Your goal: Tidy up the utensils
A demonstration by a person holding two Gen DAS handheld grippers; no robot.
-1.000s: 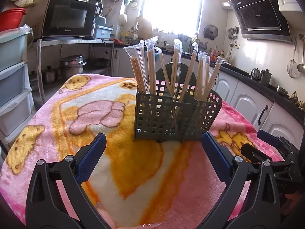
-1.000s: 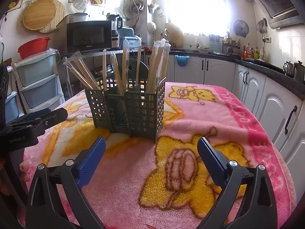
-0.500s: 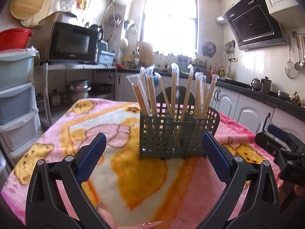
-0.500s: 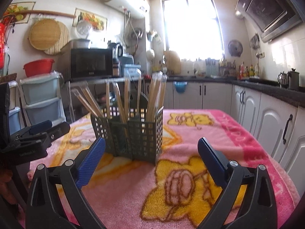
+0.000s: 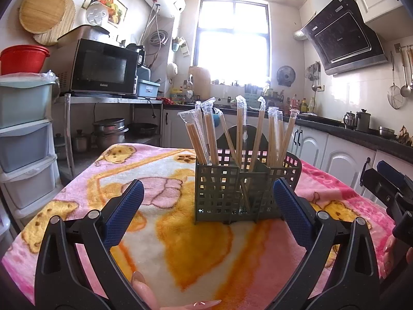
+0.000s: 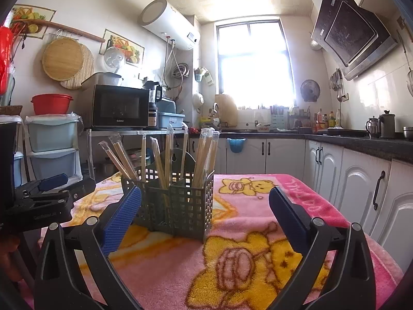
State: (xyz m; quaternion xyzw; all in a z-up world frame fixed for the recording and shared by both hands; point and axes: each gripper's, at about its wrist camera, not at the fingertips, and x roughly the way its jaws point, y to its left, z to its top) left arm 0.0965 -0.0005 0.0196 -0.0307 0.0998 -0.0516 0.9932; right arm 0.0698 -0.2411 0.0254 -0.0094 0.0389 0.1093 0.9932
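**On the blanket: the sorting looks finished**

Nearest, left gripper (image 5: 207, 208) and right gripper (image 6: 205, 210) gape wide, both empty. Beyond them, wrapped chopsticks (image 5: 238, 131) stand in the grey caddy (image 5: 232, 193). Nothing loose remains on the pink blanket (image 5: 180, 245).

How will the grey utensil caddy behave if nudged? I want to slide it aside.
The caddy probably tips easily: tall wrapped chopsticks stand well above its rim. The fuzzy blanket would likely drag rather than let it slide. Its open plastic lattice looks light.
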